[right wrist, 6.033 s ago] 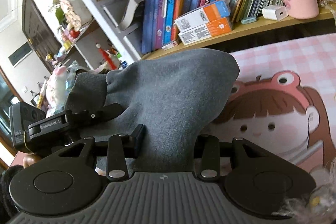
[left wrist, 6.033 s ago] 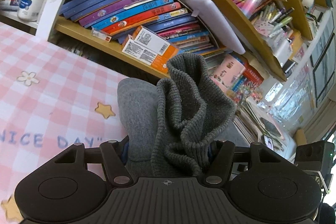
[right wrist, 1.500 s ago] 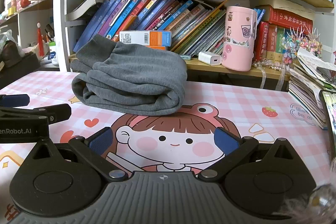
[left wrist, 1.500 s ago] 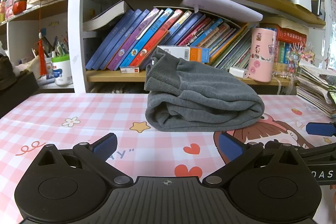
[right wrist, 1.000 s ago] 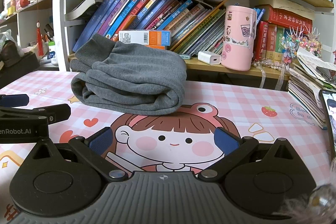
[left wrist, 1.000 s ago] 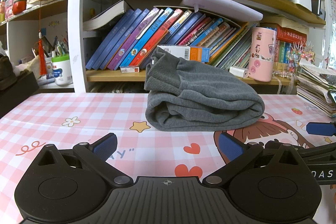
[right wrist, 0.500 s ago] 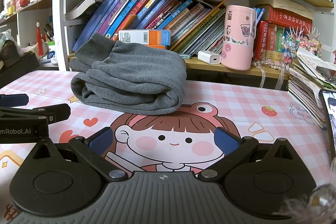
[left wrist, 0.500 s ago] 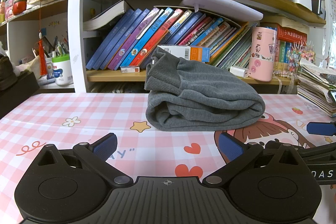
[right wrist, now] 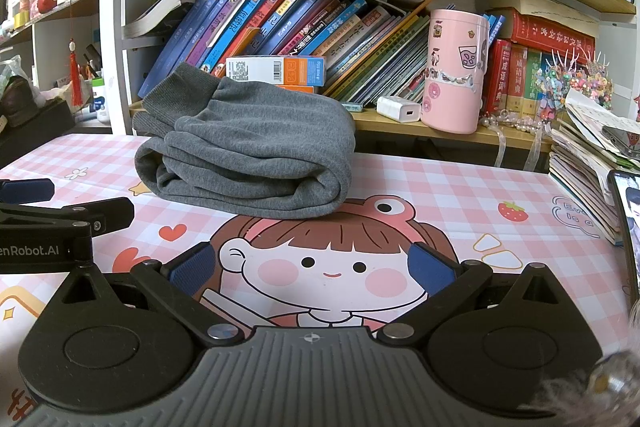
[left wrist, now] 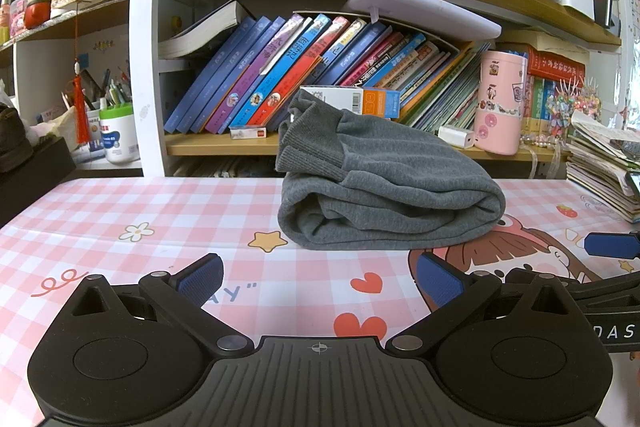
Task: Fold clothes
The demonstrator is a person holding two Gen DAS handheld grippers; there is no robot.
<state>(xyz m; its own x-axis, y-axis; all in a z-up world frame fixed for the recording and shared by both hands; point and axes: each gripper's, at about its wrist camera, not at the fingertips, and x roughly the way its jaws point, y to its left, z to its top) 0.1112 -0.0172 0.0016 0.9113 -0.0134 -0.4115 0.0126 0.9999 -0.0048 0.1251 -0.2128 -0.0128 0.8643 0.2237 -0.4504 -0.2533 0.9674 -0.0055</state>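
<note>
My left gripper (left wrist: 318, 279) sits low over the table with its blue-padded fingers (left wrist: 200, 277) spread wide and nothing between them, and my right gripper (right wrist: 312, 269) is the same, splayed apart and empty above the cartoon girl's face printed on the pink checked tablecloth (right wrist: 420, 187). The folded grey garment (left wrist: 384, 187) lies on the cloth ahead of both grippers, well clear of every fingertip, a thick rounded bundle with its ribbed cuff (right wrist: 176, 101) sticking up at the left end and the fold's closed, rolled edge on the right. In the right wrist view its near edge rests just at the top of the girl's frog hat. Between my fingers and the bundle there is a bare strip of cloth with only printed hearts and a star on it. Behind the garment the room runs out: the low wooden bookshelf (left wrist: 224, 145) stands just beyond the table's far edge, with slanted books and an orange and white box (right wrist: 276, 69) directly behind the cuff. A pink tumbler (right wrist: 456, 71) and a white charger (right wrist: 398, 109) stand on the shelf to the right, and a stack of magazines (right wrist: 584, 167) crowds the table's right edge. The left side of the cloth is open. From the right wrist view, the left gripper's side shows at the left margin, near but apart.
</note>
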